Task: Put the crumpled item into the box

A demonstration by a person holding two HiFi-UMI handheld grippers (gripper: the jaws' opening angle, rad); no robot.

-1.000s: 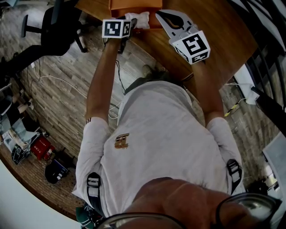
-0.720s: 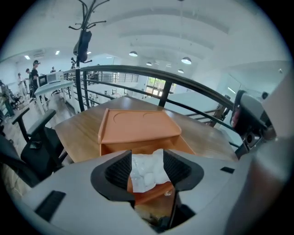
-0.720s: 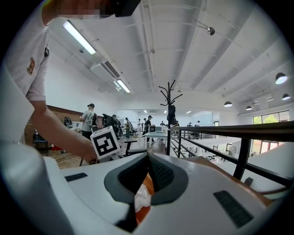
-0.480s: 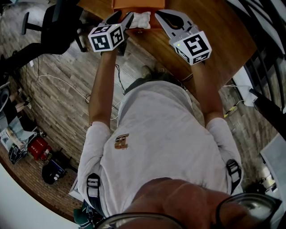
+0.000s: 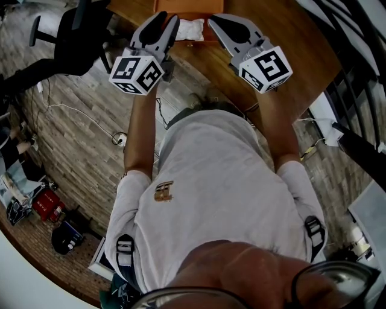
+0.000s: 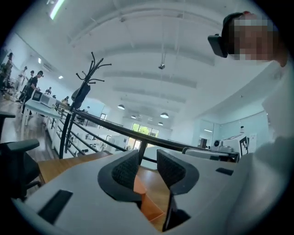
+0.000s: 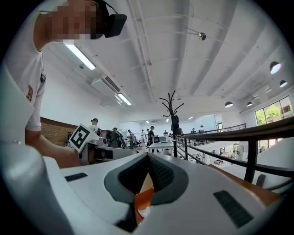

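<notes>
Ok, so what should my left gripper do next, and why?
Probably draw the left gripper back and let it rest. Its jaws are closing with nothing between them, and the crumpled white item lies within the outline of the orange box, apparently inside, though the head view can't confirm that.

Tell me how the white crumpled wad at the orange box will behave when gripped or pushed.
The white crumpled wad looks like thin paper or cloth, so it is probably light and would slide at a nudge. Its loose, uneven folds suggest it would squash in a grip. Lumpy, not round, it seems unlikely to roll.
</notes>
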